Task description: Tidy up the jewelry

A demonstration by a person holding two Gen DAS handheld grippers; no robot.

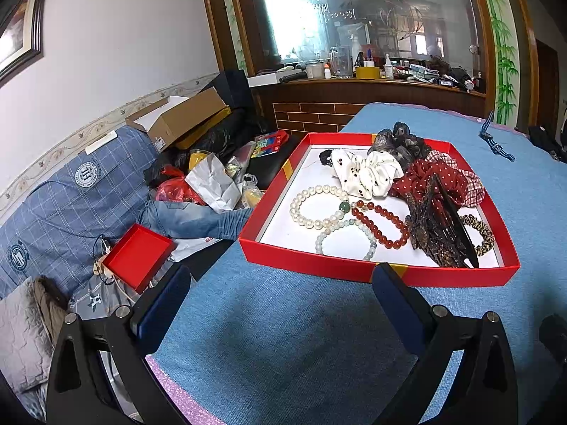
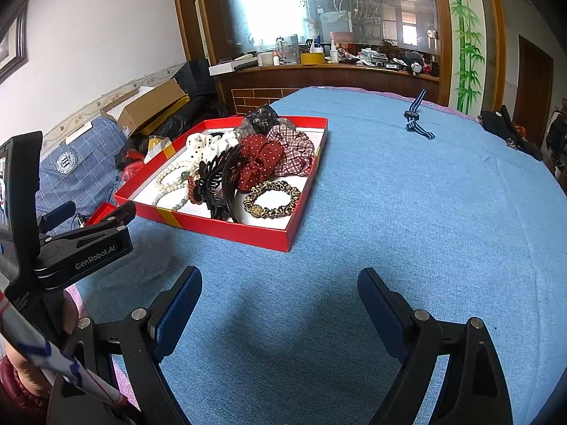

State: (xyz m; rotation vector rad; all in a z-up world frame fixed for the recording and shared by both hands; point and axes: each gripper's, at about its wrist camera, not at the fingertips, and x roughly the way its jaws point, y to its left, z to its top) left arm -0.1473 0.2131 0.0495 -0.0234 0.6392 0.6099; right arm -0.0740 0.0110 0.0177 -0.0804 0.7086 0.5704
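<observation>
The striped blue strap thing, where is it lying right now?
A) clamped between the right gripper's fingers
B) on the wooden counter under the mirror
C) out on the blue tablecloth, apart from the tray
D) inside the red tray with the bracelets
C: the striped strap lies by itself on the blue tablecloth, well clear of the red tray, and both the left gripper and the right gripper are open and empty.

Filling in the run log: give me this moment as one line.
left hand-held gripper: open, empty | right hand-held gripper: open, empty | red tray: bracelets, scrunchies, hair claws inside | striped band: alone on blue cloth
</observation>
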